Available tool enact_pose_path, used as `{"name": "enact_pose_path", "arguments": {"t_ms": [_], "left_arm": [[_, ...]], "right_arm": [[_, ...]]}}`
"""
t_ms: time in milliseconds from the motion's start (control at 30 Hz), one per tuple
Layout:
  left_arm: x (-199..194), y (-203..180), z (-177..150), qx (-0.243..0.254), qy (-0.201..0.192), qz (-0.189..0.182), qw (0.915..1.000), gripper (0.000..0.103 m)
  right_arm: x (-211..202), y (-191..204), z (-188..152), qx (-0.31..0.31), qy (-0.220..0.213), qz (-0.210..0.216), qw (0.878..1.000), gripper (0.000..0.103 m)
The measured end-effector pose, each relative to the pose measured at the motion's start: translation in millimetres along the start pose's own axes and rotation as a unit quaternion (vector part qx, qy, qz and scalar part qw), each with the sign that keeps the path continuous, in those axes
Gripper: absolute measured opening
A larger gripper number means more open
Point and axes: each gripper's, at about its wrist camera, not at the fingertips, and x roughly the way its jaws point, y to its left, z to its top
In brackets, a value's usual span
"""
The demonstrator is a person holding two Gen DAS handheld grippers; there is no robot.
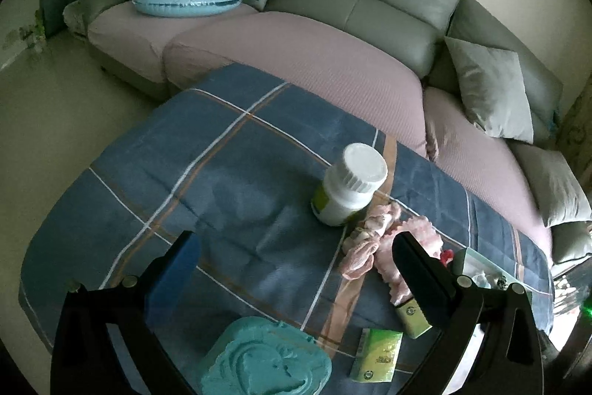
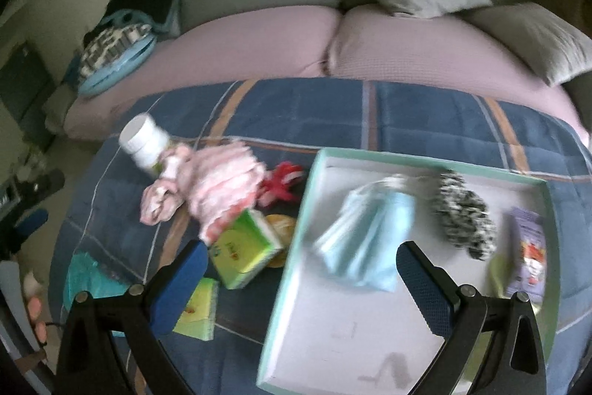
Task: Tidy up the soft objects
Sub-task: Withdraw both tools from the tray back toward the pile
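Mask [image 2: 364, 239] lies in tray [image 2: 292, 247], just ahead of open right claw [image 2: 301, 269].

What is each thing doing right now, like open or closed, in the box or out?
Left gripper: open, empty.
Right gripper: open, empty.
Box: open, no lid on.
Face mask: in the box.
Speckled scrunchie: in the box.
Bottle: capped, upright.
Pink cloth: crumpled, outside the box.
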Motion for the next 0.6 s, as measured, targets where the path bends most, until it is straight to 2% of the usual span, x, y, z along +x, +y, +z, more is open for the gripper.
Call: {"name": "enact_pose_path", "arguments": {"t_ms": [133,433,600], "left_arm": [[7.9,-4.4,-0.5,0.006,0.016,-0.015,0.9997,0.103],[26.7,-23.5,-2.3,0.036,0.051,-0.018,0.9979,0.103],[40.8,-36.1,-2.8,0.065,0.08,0.0,0.9947,0.103]], "right_arm": [[15.0,18.5,-4.5,-0.035,0.016,0.0,0.999,0.103],[40.4,44.9,-7.2,-0.099,0.033,-0.01,0.994,0.103],[52.8,55.1,-7.0,-0.129,0.043,-0.026,0.99,0.103]]}}
